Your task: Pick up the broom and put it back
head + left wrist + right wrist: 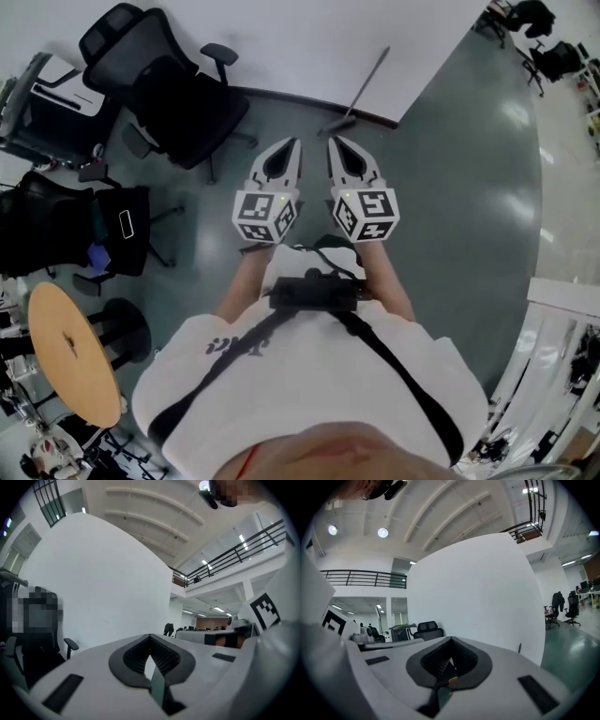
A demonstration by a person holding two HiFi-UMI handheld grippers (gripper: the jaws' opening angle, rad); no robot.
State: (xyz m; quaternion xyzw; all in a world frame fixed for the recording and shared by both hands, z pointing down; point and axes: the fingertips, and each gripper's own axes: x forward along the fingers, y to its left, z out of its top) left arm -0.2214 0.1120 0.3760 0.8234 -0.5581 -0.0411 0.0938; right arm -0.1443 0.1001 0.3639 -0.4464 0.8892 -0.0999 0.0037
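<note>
The broom (pixel 362 86) leans against the white wall (pixel 309 37), its head (pixel 335 125) resting on the grey-green floor. I hold both grippers side by side at waist height, pointing level at the wall. My left gripper (pixel 294 142) (pixel 150 635) is shut with nothing between its jaws, its tips a little left of the broom head. My right gripper (pixel 334 141) (pixel 451 639) is also shut and empty, its tips just short of the broom head. In the right gripper view a thin dark stick (pixel 519 647) stands by the wall's edge.
A black office chair (pixel 169 89) stands at the wall to the left. Another black chair (pixel 84 230) and a round wooden table (pixel 70 352) are further left. More chairs (pixel 553 56) stand far right, and a glass railing (pixel 553 356) runs along the lower right.
</note>
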